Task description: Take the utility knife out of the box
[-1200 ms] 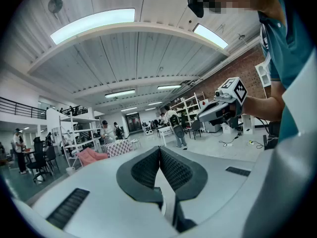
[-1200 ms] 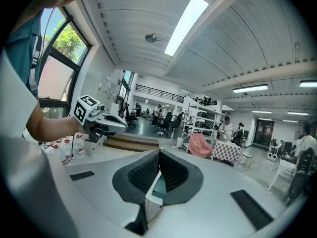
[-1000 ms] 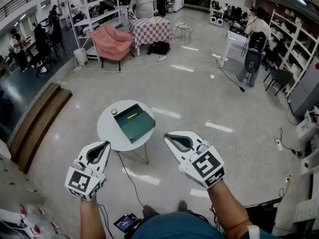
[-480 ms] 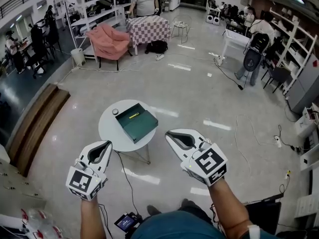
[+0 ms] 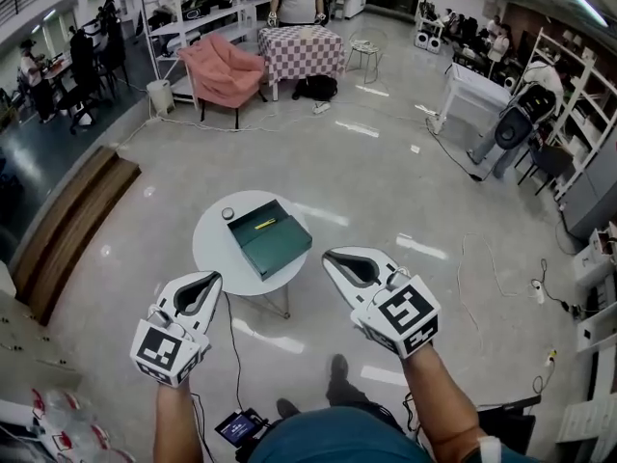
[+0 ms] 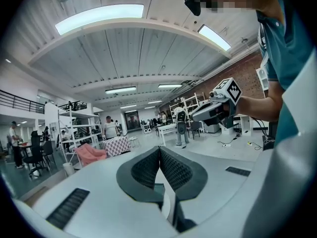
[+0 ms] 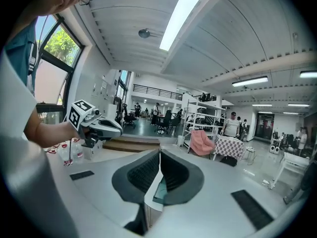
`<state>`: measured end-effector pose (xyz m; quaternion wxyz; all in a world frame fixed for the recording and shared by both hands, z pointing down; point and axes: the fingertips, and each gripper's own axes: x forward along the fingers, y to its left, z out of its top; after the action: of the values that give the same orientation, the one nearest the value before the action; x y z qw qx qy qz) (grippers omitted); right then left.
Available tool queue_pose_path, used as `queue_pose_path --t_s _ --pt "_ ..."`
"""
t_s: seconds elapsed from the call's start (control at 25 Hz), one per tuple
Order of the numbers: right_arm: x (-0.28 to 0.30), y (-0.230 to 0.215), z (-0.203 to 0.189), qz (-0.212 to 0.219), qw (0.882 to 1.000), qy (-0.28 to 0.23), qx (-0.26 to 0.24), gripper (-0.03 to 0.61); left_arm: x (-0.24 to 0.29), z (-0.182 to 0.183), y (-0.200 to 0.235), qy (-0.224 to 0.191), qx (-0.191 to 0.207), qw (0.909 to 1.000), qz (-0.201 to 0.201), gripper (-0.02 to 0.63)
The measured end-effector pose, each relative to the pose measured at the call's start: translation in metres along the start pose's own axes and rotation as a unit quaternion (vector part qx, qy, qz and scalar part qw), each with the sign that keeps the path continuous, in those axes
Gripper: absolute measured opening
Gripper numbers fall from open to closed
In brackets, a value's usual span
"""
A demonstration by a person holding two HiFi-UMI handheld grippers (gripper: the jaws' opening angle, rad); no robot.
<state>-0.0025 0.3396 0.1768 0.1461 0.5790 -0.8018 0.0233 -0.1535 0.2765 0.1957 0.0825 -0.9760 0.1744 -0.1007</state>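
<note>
- Utility knife (image 5: 262, 224): a slim yellow bar lying flat inside the open green box (image 5: 280, 247), near its far wall. It sits a touch further right in the head view than a second ago.
- The box covers the right half of the round white table (image 5: 214, 257), one corner at the right edge. A small round object (image 5: 228, 213) lies just beside its far-left corner.
- Left gripper (image 5: 211, 279) and right gripper (image 5: 331, 256) stay short of the table, jaws pressed together, holding nothing.
- Only the head view shows the knife; each gripper view shows the other gripper held up.
</note>
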Motion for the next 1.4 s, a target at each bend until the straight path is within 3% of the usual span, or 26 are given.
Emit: queue_pose_path --t_s 0.28,0.56,0.8,1.12,1.4 --pt "0.036 -0.063 -0.001 0.045 0.999 -0.010 0.003 0.038 0.053 0.010 0.018 0.025 -0.003 0.9990 0.037 0.018" --pt "0.068 -0.128 -0.031 0.090 0.996 -0.017 -0.001 0.038 0.121 -0.005 0.016 0.042 -0.007 0.9967 0.070 0.018" --pt "0.074 -0.176 -0.030 0.122 0.992 -0.022 0.001 0.038 0.164 0.014 0.013 0.057 -0.010 0.9940 0.093 0.018" --pt "0.076 -0.240 -0.038 0.140 0.990 -0.029 0.009 0.038 0.227 0.031 0.007 0.070 -0.004 0.9922 0.103 0.018" --pt "0.087 -0.266 -0.058 0.135 0.990 -0.020 0.021 0.038 0.260 0.021 0.015 0.077 -0.007 0.9925 0.095 0.018"
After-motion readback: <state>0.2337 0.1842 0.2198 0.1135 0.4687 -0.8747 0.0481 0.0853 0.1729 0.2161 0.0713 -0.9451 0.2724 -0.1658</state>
